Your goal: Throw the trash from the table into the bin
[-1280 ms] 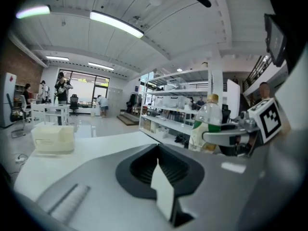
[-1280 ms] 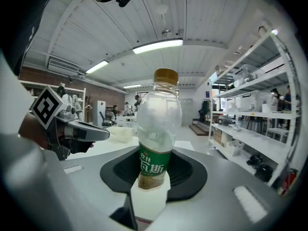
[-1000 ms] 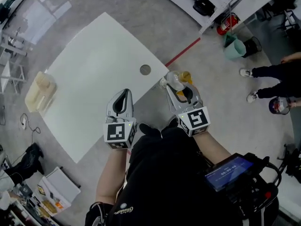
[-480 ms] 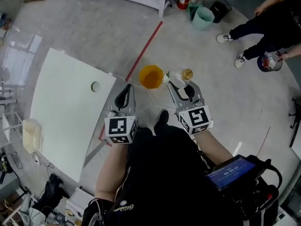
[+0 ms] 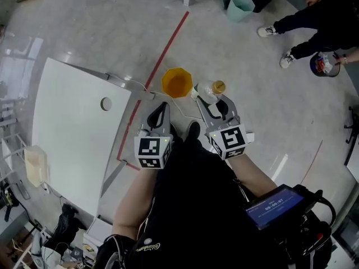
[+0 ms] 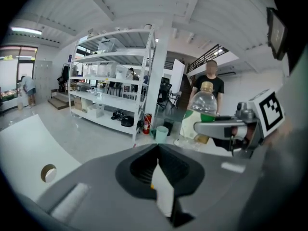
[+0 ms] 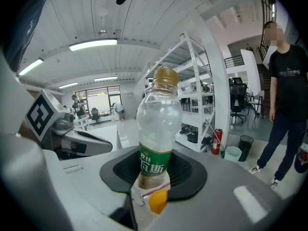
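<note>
A clear plastic bottle (image 5: 207, 91) with a green label and gold cap is clamped in my right gripper (image 5: 210, 100), which is shut on its lower part. In the right gripper view the bottle (image 7: 158, 134) stands upright between the jaws. It hangs just right of an orange bin (image 5: 176, 82) on the floor. My left gripper (image 5: 161, 109) is shut with nothing in it, just below the bin. In the left gripper view the bottle (image 6: 202, 110) shows at the right, and the jaws meet with only a thin slit between them.
The white table (image 5: 67, 133) with a round hole (image 5: 106, 103) lies to the left, a pale container (image 5: 35, 165) on its near corner. A red floor line (image 5: 168, 43) runs past the bin. A green bucket (image 5: 241, 7) and a standing person (image 5: 314, 24) are at the upper right.
Both grippers have swung away from the table and over the floor, the right one still holding the bottle. The orange bin has come into view just ahead of them.
</note>
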`<state>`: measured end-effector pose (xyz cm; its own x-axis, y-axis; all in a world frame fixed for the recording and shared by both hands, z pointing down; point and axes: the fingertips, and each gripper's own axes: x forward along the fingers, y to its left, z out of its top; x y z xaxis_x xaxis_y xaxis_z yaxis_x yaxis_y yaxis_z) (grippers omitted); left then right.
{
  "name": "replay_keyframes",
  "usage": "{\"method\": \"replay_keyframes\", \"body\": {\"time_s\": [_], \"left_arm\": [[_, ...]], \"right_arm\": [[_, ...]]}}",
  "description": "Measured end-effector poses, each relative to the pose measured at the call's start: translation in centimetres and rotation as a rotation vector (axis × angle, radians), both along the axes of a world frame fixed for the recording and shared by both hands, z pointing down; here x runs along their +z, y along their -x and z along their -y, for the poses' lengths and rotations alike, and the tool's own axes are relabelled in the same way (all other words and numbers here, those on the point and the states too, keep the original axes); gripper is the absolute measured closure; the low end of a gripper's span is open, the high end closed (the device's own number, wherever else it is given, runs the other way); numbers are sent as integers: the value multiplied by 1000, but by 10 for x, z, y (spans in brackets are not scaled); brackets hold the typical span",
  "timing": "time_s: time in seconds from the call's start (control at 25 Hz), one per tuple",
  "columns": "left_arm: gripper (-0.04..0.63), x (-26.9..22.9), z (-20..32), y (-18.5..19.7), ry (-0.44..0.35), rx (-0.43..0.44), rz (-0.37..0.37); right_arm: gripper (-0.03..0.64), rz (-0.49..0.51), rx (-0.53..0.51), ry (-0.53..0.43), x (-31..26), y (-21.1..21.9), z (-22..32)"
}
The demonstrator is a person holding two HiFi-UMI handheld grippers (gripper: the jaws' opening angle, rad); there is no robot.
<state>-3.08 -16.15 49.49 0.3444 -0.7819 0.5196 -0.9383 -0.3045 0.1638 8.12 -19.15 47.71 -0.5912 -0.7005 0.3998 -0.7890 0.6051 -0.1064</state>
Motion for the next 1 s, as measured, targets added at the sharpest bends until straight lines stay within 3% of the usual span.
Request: {"method": "replay_keyframes", "body": {"time_s": [0.32, 0.6, 0.72, 1.0], "left_arm": [[588, 66, 6, 19, 122, 16, 0], [588, 105, 16, 32, 167, -30, -19], [588, 118, 22, 37, 174, -40, -30], [588, 136, 21, 60, 197, -73, -25]], "right_arm": [[482, -75, 16, 101, 109, 28, 34], [483, -166, 98, 134, 230, 56, 98], [483, -234, 84, 171, 274, 69, 112], [482, -289, 83, 209, 316, 73, 120]]}}
